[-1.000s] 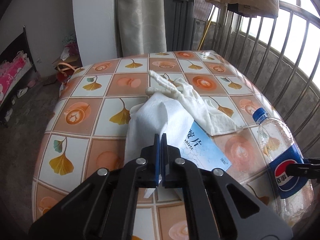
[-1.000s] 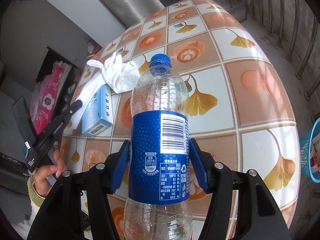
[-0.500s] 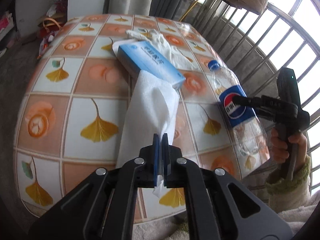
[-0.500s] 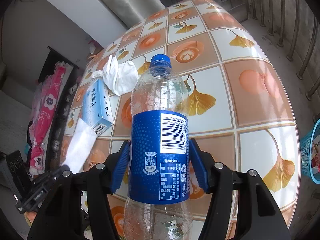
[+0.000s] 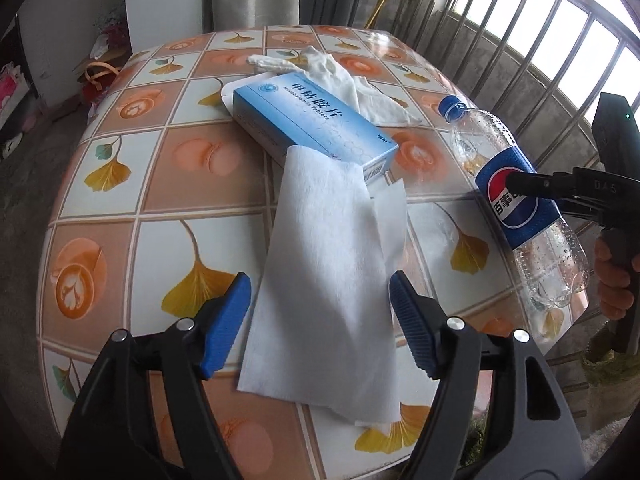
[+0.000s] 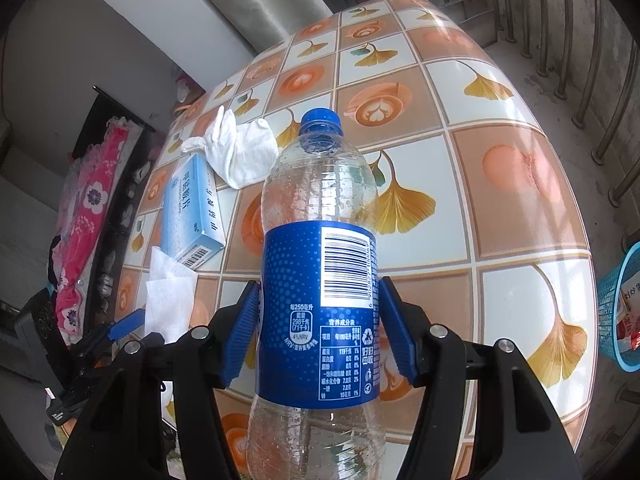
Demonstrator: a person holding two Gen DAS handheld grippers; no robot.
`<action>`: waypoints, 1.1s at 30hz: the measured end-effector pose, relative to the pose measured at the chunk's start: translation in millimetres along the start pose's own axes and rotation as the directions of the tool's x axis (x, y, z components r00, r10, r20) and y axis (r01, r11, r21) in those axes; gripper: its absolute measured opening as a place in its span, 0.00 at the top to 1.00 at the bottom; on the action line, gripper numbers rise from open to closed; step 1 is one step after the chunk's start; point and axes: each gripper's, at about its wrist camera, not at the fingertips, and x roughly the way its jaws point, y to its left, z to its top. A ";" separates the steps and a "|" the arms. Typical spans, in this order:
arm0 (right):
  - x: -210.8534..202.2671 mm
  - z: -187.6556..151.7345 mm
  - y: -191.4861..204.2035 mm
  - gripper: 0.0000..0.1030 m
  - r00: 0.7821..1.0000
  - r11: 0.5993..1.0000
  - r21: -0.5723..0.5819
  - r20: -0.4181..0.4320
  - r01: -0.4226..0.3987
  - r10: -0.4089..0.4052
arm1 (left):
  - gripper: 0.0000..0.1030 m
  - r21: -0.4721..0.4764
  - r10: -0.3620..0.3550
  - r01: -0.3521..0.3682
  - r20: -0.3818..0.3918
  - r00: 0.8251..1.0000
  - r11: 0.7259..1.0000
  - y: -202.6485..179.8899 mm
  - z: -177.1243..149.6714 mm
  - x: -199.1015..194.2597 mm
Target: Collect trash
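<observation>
- Tissue (image 5: 328, 276) lies flat on the tiled table (image 5: 120, 184), between the blue pads of my left gripper (image 5: 320, 320), whose jaws are opening and no longer touch it.
- Blue medicine box (image 5: 308, 120) sits at the tissue's twelve o'clock, a white glove (image 5: 352, 80) behind it.
- At three o'clock, my right gripper (image 6: 318, 332) is clamped on the empty plastic bottle (image 6: 320, 280), gripping its blue label.
- Farthest right, a blue basket (image 6: 616, 312) stands beyond the table edge.

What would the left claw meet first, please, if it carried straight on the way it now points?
Probably the white paper tissue lying between its opening jaws on the tiled tabletop; depth is unclear.
</observation>
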 end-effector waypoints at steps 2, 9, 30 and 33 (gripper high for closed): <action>0.7 0.7 2.0 0.44 1.000 1.000 -0.006 -0.003 0.006 -0.006 | 0.34 0.018 0.015 -0.015 -0.002 1.000 1.000 -6.2 0.7 4.7; 2.6 4.1 5.6 0.43 1.000 1.000 -0.019 -0.023 0.019 -0.020 | 0.35 0.042 0.087 -0.087 -0.005 0.996 0.995 -13.9 -1.1 13.0; 21.4 3.3 14.2 0.38 0.992 0.999 -0.044 -0.123 -0.004 -0.001 | 0.76 0.083 0.151 -0.153 0.026 0.988 0.985 -21.2 -3.5 10.4; 22.5 1.5 14.6 0.41 0.992 0.999 -0.043 -0.123 -0.012 0.006 | 0.80 0.090 0.149 -0.151 0.025 0.989 0.985 -22.9 -3.2 10.5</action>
